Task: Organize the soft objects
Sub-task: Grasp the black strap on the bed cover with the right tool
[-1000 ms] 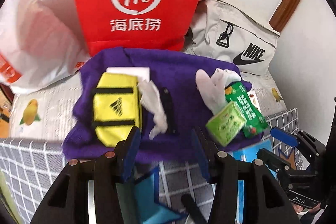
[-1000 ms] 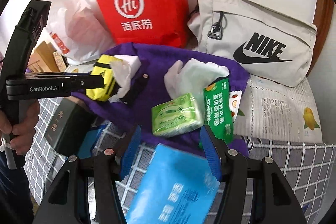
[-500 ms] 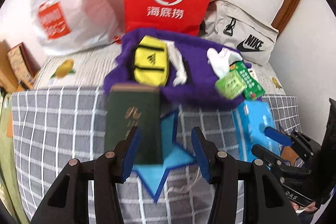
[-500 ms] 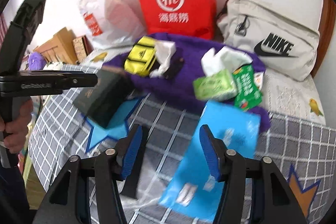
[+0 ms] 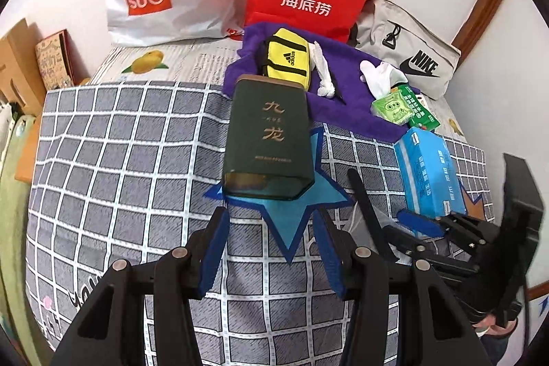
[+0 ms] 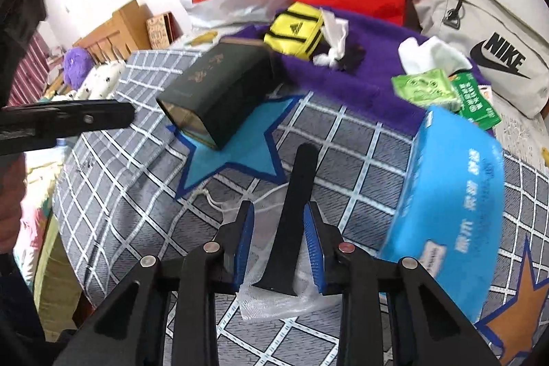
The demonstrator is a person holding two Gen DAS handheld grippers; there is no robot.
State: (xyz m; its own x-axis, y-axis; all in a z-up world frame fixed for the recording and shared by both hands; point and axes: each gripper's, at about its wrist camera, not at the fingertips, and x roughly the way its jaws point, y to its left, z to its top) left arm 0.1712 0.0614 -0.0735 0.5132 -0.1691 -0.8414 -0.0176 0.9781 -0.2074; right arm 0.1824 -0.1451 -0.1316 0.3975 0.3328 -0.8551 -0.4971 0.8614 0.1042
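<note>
**Right claw settles over the mesh bag and black strap**

The thin white mesh bag point(image 6: 274, 294) lies on the grey checked bedspread point(image 6: 137, 194) under the right gripper point(image 6: 278, 249), jaws apart astride a flat black strap point(image 6: 291, 211). Light, limp and snag-prone, I judge; pinch a bunched edge. The left gripper point(image 5: 271, 252) hangs open. Both have drawn back from the purple fleece blanket point(image 5: 343, 105) since a second ago

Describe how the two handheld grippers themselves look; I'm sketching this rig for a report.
Both look alike: matte black angular frames with round silver pivot bolts, each ending in two flat fingers lined with ribbed blue pads. On the left gripper all bolts look silver; the right gripper has one reddish bolt head. No cables or sleeves show. Lettering on the left gripper's black body is too blurred to read.
</note>
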